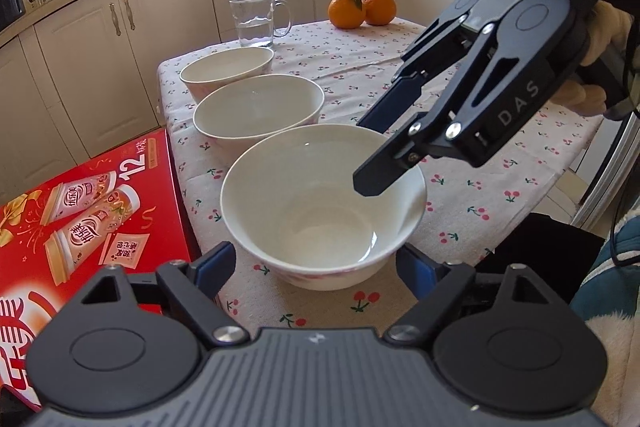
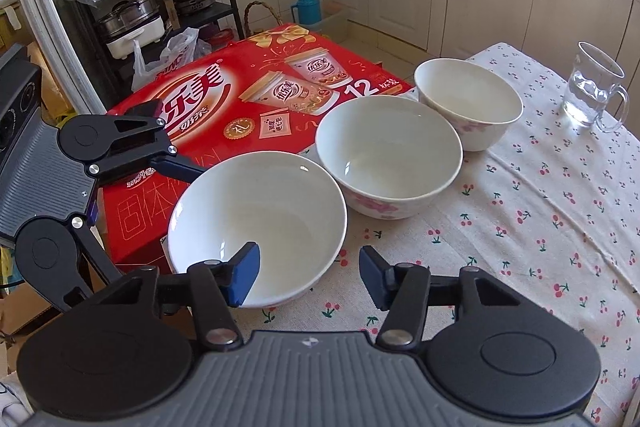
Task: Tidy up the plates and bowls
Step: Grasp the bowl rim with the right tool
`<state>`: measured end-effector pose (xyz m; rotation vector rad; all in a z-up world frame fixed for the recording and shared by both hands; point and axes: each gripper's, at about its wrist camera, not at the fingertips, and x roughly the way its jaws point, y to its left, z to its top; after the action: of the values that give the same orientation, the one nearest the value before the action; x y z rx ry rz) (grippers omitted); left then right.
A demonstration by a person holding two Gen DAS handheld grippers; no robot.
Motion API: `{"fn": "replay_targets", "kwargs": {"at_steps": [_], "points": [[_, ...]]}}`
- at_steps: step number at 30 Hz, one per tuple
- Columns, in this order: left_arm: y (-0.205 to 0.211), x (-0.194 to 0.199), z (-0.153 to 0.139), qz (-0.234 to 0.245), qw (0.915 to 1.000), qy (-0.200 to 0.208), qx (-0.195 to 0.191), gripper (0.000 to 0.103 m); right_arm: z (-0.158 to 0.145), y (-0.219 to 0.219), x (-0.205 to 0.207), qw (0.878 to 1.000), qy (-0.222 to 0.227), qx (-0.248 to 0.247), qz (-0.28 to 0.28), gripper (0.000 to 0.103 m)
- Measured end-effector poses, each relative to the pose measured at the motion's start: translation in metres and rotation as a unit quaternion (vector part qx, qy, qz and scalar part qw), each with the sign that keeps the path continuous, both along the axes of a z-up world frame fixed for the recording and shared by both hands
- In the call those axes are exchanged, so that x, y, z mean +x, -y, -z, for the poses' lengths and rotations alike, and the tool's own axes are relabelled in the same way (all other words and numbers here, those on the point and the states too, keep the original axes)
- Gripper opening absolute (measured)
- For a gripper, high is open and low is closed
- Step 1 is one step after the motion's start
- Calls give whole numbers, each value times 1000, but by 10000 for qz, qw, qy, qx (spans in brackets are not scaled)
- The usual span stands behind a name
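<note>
Three white bowls stand in a row on the cherry-print tablecloth point(image 1: 460, 203). The nearest bowl point(image 1: 320, 211) point(image 2: 256, 207) sits between the blue pads of my left gripper point(image 1: 316, 259), which flank its lower body; a strip of cloth shows beside the left pad, so it is open. My right gripper point(image 2: 308, 263) point(image 1: 370, 155) straddles this bowl's right rim, one finger inside and one outside, shut on the wall. The middle bowl point(image 1: 256, 107) point(image 2: 388, 147) and the far bowl point(image 1: 226, 65) point(image 2: 468, 99) stand untouched behind.
A red drink carton point(image 1: 92, 211) point(image 2: 240, 99) lies against the table's left edge, close to the bowls. A glass mug of water point(image 1: 256, 23) point(image 2: 588, 95) and two oranges point(image 1: 362, 7) stand at the far end. Kitchen cabinets point(image 1: 132, 39) lie beyond.
</note>
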<state>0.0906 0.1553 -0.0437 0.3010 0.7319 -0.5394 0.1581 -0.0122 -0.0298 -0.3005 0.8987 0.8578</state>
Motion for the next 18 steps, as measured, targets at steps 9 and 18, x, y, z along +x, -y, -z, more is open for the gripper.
{"fn": "replay_targets", "kwargs": {"at_steps": [9,18], "points": [[3,1,-2,117,9999,55,93,84,4,-4,5,9996,-210,147,-152,56],[11,0,-5,146,9996,51,227,83,1,0,1,9995,-183,196,-169,56]]}}
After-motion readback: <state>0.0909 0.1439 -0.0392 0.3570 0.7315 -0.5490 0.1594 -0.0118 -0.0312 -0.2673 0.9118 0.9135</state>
